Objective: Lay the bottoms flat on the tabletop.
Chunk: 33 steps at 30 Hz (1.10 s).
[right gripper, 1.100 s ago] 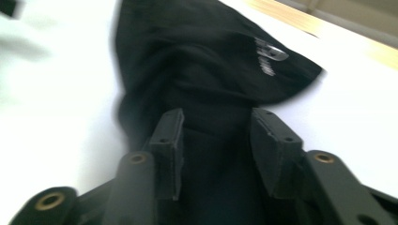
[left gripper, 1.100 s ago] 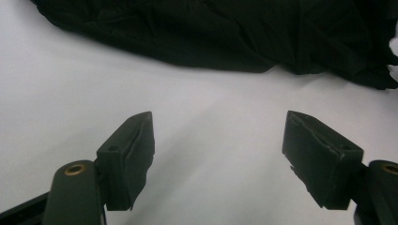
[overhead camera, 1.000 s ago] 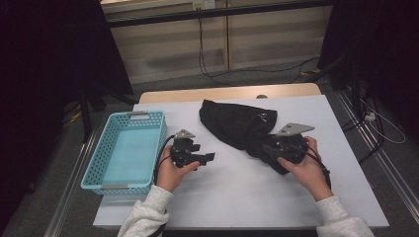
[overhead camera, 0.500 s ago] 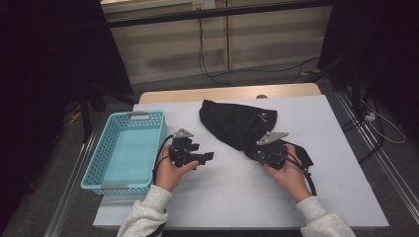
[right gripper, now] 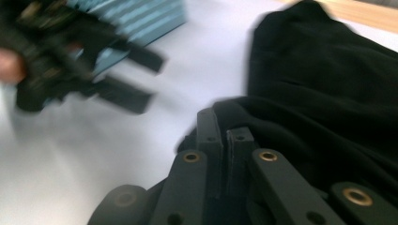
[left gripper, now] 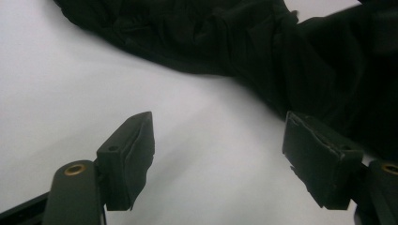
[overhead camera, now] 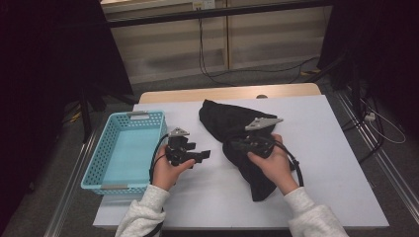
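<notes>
the right gripper (overhead camera: 232,144) has just been closing and pinches a fold of the black cloth (overhead camera: 232,123) lying mid-table; the left gripper (overhead camera: 205,155) rests released beside it, near the blue basket (overhead camera: 99,163).

A black cloth (overhead camera: 232,131) is seen crumpled on the white tabletop (overhead camera: 326,148), right of centre. It is bunched wide toward the far edge and narrows to a strip that runs toward the near edge. Soft folds are shown across its matte surface. One fold at its left edge is pinched and drawn sideways.
</notes>
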Tool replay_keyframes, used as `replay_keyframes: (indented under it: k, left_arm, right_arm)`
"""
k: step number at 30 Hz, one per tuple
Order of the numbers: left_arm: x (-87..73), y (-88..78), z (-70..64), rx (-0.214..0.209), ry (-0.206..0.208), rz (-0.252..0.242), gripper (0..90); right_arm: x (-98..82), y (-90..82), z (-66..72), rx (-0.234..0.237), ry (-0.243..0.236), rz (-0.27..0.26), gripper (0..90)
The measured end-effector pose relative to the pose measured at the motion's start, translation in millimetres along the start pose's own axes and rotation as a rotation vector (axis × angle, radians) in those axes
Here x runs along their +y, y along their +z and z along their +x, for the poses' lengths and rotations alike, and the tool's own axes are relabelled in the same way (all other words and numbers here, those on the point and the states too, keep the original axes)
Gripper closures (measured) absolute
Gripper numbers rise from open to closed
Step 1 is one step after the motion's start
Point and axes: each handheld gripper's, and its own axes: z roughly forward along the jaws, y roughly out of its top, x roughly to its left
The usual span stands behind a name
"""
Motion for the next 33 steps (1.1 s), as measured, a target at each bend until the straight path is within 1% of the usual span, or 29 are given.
replay_keyframes:
  k: [1, 2, 3, 5, 7, 8, 10, 11, 12, 14, 15, 17, 18, 21, 22, 23, 24, 25, 26, 27, 28, 30, 32, 33]
  left_arm:
    - [0.0, 0.5, -0.8, -0.001, 0.003, 0.001, 25.6]
    - [0.1, 0.8, -1.4, -0.001, 0.004, 0.005, 25.6]
    - [0.1, 1.4, -2.0, -0.002, 0.006, 0.006, 25.6]
    - [0.0, 2.8, -3.0, -0.003, 0.009, 0.006, 25.7]
    - [-0.3, 4.2, -4.3, -0.003, 0.012, 0.011, 25.7]
    - [-0.5, 5.4, -5.4, -0.006, 0.015, 0.014, 25.6]
    - [-0.8, 7.9, -7.9, -0.01, 0.017, 0.019, 25.7]
    - [-1.0, 9.3, -9.2, -0.013, 0.022, 0.023, 25.7]
    - [-1.2, 10.9, -10.4, -0.014, 0.024, 0.024, 25.8]
    - [-1.8, 13.6, -12.3, -0.016, 0.026, 0.027, 25.9]
    - [-1.9, 14.4, -13.0, -0.014, 0.028, 0.033, 26.1]
    - [-2.4, 16.3, -14.1, -0.016, 0.03, 0.029, 26.2]
    - [-2.4, 16.7, -14.3, -0.016, 0.03, 0.029, 26.4]
    - [-1.0, 16.0, -14.9, -0.016, 0.037, 0.023, 26.9]
    - [-0.7, 16.7, -15.5, -0.018, 0.031, 0.014, 27.2]
    - [-0.5, 17.6, -16.2, -0.016, 0.031, 0.014, 27.6]
    - [-0.6, 19.0, -16.9, -0.014, 0.033, 0.013, 27.7]
    - [-0.7, 20.9, -18.0, -0.015, 0.031, 0.013, 27.9]
    - [-0.7, 22.9, -19.4, -0.017, 0.029, 0.01, 28.0]
    - [-0.4, 25.3, -21.4, -0.016, 0.025, 0.005, 27.8]
    - [0.1, 27.8, -23.6, -0.018, 0.033, 0.007, 27.7]
    - [1.1, 33.3, -28.8, -0.023, 0.044, 0.014, 27.7]
    - [2.3, 37.9, -32.3, -0.026, 0.047, 0.008, 27.5]
    - [2.8, 40.2, -33.8, -0.024, 0.044, 0.005, 27.0]
  right_arm:
    - [-4.1, -3.3, -8.9, -0.026, 0.021, -0.001, 87.5]
    - [-10.4, -7.4, -19.1, -0.065, 0.035, 0.009, 87.2]
    - [-14.6, -9.7, -24.8, -0.083, 0.043, 0.013, 87.0]
    - [-26.3, -14.8, -38.1, -0.106, 0.078, 0.022, 84.8]
    - [-36.3, -17.7, -45.8, -0.157, 0.079, 0.055, 75.2]
    - [-40.6, -19.4, -48.3, -0.169, 0.076, 0.067, 73.1]
    - [-47.4, -24.4, -51.6, -0.173, 0.079, 0.068, 68.2]
    - [-50.1, -28.0, -53.1, -0.181, 0.086, 0.052, 65.8]
    - [-52.4, -31.8, -55.2, -0.198, 0.09, 0.041, 64.1]
    - [-56.2, -37.3, -58.2, -0.225, 0.089, 0.043, 61.8]
    - [-58.3, -38.2, -58.7, -0.233, 0.09, 0.055, 61.2]
    - [-63.6, -36.8, -57.2, -0.256, 0.062, 0.082, 61.2]
    - [-66.2, -34.8, -56.4, -0.262, 0.047, 0.104, 61.2]
    - [-71.9, -29.2, -55.0, -0.297, 0.007, 0.168, 61.4]
    - [-73.6, -28.0, -54.6, -0.304, -0.002, 0.177, 64.0]
    - [-75.3, -28.2, -53.8, -0.301, 0.001, 0.168, 70.5]
    - [-76.3, -28.5, -53.4, -0.289, -0.004, 0.162, 71.8]
    - [-76.6, -28.7, -52.1, -0.286, -0.003, 0.165, 74.9]
    - [-76.9, -29.3, -51.4, -0.271, -0.006, 0.166, 81.2]
    - [-77.3, -29.6, -50.5, -0.249, -0.001, 0.167, 82.8]
    - [-77.7, -30.0, -49.4, -0.235, 0.007, 0.168, 85.7]
    - [-78.9, -30.6, -47.9, -0.178, 0.028, 0.166, 87.7]
    - [-80.3, -30.3, -43.8, -0.142, 0.033, 0.163, 88.6]
    - [-80.8, -29.8, -41.2, -0.126, 0.026, 0.165, 88.6]
